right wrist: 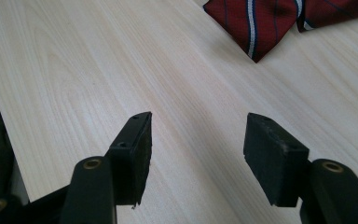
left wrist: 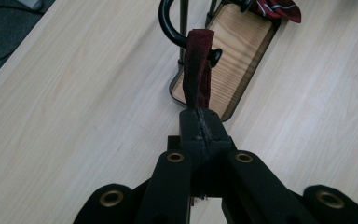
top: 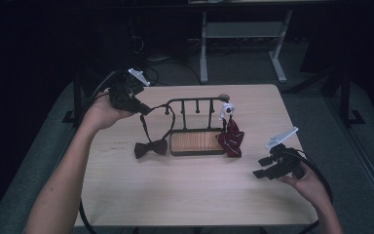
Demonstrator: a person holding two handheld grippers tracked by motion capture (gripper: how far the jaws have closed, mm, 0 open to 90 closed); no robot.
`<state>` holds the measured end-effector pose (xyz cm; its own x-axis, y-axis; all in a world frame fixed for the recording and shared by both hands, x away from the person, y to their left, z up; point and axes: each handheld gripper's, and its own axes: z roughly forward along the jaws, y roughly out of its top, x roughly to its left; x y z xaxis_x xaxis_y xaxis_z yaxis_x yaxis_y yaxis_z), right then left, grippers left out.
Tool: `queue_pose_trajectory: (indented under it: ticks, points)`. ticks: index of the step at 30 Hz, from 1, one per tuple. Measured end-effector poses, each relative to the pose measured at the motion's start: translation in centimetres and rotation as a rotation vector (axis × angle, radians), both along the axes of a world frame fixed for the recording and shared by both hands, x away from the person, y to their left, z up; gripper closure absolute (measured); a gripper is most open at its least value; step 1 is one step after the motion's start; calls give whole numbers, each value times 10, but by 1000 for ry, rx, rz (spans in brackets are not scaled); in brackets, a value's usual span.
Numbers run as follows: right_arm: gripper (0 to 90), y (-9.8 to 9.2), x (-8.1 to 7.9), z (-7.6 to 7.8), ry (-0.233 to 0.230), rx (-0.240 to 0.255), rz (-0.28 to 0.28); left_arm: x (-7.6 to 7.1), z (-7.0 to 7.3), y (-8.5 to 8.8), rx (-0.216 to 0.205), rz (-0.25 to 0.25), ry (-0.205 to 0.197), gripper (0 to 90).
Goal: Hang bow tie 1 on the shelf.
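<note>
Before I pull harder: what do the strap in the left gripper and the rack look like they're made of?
The strap, clamped in the left gripper, looks like matte maroon woven fabric, soft and folded. The rack seems to be black-coated metal rod, thin and smooth; its base looks like varnished wood with visible grain.

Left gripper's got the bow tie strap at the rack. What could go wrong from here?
1. The strap, pinched in the left gripper, loops over the rack's hook; a sideways pull may snag it and drag or tip the rack.
2. The dark bow tie lies on the table and could drag.
3. The right gripper, open, isn't steadying the rack.
</note>
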<state>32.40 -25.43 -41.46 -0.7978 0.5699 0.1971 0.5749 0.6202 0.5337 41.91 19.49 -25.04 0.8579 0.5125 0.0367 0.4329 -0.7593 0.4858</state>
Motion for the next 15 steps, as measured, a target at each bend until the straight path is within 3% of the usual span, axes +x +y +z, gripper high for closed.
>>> queue_pose_trajectory:
  ticks: [15]
  points:
    - [415,-1,0,1,-5,4,0,10,-10,-4,45,26,22,896]
